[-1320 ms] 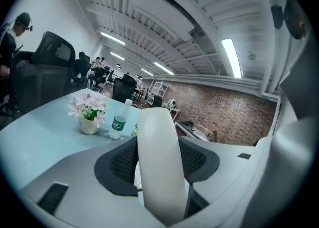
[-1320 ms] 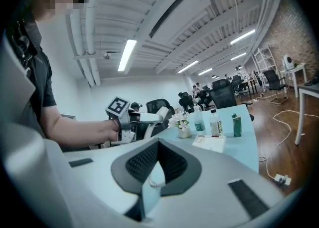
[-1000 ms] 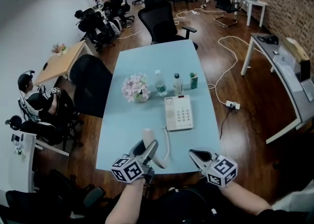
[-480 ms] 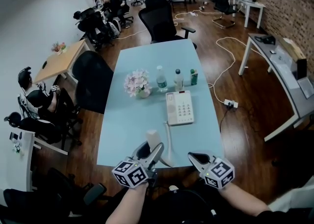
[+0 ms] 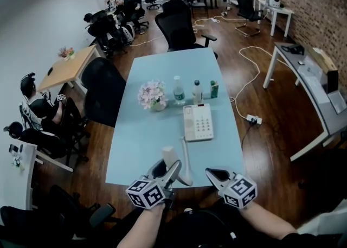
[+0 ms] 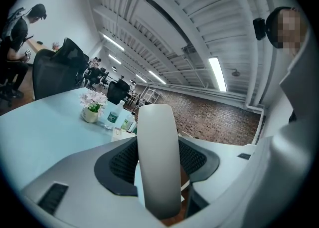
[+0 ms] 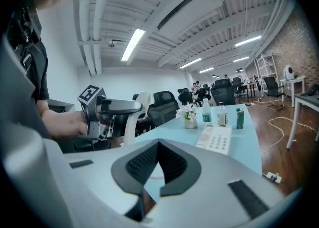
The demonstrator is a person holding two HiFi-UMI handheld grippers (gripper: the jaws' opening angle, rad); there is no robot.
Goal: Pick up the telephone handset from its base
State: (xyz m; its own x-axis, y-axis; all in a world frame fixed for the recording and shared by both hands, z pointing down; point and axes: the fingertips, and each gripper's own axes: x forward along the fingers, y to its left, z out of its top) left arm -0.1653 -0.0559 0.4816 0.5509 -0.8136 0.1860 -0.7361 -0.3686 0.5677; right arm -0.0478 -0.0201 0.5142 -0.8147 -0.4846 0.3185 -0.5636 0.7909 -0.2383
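The white telephone base (image 5: 198,122) with its keypad lies on the light blue table (image 5: 152,133); it also shows as the base (image 7: 215,139) in the right gripper view. My left gripper (image 5: 168,168) is shut on the white handset (image 5: 169,156), held upright near the table's front edge, clear of the base. The handset (image 6: 158,157) fills the space between the jaws in the left gripper view. A cord (image 5: 186,159) runs from the base toward it. My right gripper (image 5: 212,174) hangs at the front edge, shut with nothing in it.
A flower pot (image 5: 153,95), two bottles (image 5: 178,91) and a small green carton (image 5: 214,89) stand behind the phone. Black office chairs (image 5: 106,93) stand at the table's left and far end. A cable and power strip (image 5: 253,119) lie on the wooden floor to the right.
The handset stays held in my left gripper. Both grippers sit slightly lower and nearer the table's front edge, and the view has shifted a little.
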